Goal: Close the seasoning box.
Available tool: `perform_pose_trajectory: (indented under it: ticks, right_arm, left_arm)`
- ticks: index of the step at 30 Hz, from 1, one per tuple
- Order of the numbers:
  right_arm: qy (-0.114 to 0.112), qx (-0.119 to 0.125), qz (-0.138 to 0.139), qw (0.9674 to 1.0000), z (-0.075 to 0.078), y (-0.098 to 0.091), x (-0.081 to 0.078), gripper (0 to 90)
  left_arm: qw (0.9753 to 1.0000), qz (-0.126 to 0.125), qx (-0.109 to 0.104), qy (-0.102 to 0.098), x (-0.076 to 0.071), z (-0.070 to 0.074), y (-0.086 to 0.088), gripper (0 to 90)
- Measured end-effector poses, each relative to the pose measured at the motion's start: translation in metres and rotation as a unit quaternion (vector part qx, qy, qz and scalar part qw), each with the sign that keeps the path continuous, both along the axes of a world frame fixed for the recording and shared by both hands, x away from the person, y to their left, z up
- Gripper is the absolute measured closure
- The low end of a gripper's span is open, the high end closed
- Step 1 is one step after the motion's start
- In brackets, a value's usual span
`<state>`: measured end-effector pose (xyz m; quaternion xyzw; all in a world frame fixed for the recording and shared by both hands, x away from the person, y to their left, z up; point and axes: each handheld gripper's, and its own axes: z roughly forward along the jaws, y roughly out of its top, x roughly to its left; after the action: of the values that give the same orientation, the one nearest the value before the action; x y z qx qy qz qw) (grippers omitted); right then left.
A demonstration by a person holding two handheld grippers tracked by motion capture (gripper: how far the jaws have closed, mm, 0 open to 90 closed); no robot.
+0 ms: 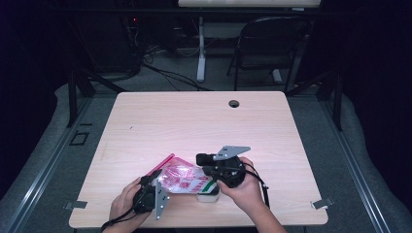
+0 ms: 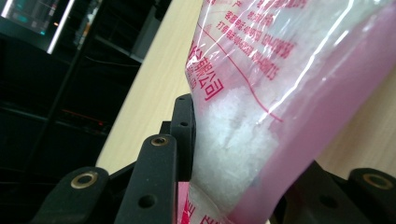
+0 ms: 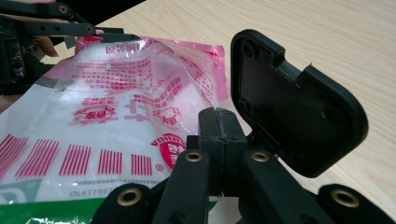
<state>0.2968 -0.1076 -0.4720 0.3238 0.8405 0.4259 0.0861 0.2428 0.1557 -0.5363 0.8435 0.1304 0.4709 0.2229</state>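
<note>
The left tongs (image 1: 154, 180) grip a clear bag (image 1: 182, 178) printed in pink on the table (image 1: 194, 116); the right tongs (image 1: 206, 159) are pressed together beside it.

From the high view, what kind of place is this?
Probably a lab or recording workspace, not a home: a bare wooden table with a cable hole, loose cables on the grey floor, and a folding chair in a dark room.

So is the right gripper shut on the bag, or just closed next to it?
Cannot tell. The right gripper has its jaws fully together at the bag's edge, but no film shows clearly between the pads.
</note>
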Motion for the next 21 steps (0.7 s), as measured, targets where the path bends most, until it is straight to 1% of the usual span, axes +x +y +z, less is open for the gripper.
perform_pose_trajectory:
  ticks: [1,2,3,4,7,8,9,11,14,15,16,18,21]
  right_arm:
    - [-0.001,0.000,0.000,1.0000,0.000,0.000,0.000,90.0]
    - [-0.001,-0.001,0.000,1.0000,-0.001,0.000,0.000,90.0]
    - [0.000,0.000,0.000,1.0000,-0.001,0.001,0.000,90.0]
    - [0.001,-0.002,0.002,1.0000,-0.001,0.001,0.000,90.0]
    - [0.002,-0.001,0.002,1.0000,-0.002,0.002,0.000,90.0]
    - [0.002,-0.001,0.003,1.0000,-0.002,0.002,0.000,90.0]
    - [0.002,0.000,0.003,1.0000,-0.002,0.002,0.000,90.0]
    - [0.003,0.000,0.004,1.0000,-0.002,0.002,0.000,90.0]
    - [0.003,0.001,0.004,1.0000,-0.003,0.003,0.000,90.0]
    - [0.003,0.001,0.004,1.0000,-0.003,0.003,0.000,90.0]
    - [0.003,0.001,0.005,1.0000,-0.002,0.003,0.000,90.0]
    - [0.003,0.001,0.006,1.0000,-0.002,0.003,-0.001,90.0]
    - [0.003,0.004,0.007,1.0000,-0.003,0.004,-0.002,90.0]
  left_arm:
    - [1.0000,0.000,0.000,0.001,0.000,-0.001,0.000,73.8]
    - [0.9999,0.000,-0.008,0.006,0.001,-0.003,0.000,73.8]
    - [0.9999,0.001,-0.005,0.010,0.001,-0.003,0.001,73.8]
    - [0.9998,0.000,-0.015,0.014,0.002,-0.004,0.001,73.8]
    - [0.9995,0.001,-0.023,0.023,0.003,-0.006,0.002,73.9]
    - [0.9995,0.001,-0.021,0.026,0.004,-0.005,0.003,73.9]
    - [0.9993,0.001,-0.026,0.028,0.004,-0.006,0.003,73.9]
    - [0.9991,0.002,-0.025,0.033,0.004,-0.007,0.003,73.9]
    - [0.9990,0.004,-0.027,0.035,0.005,-0.008,0.002,73.9]
    - [0.9988,0.005,-0.027,0.041,0.005,-0.009,0.002,73.9]
    - [0.9986,0.005,-0.028,0.043,0.005,-0.009,0.002,73.9]
    - [0.9981,0.006,-0.037,0.049,0.006,-0.011,0.003,73.9]
    - [0.9978,0.006,-0.038,0.053,0.007,-0.011,0.003,73.9]
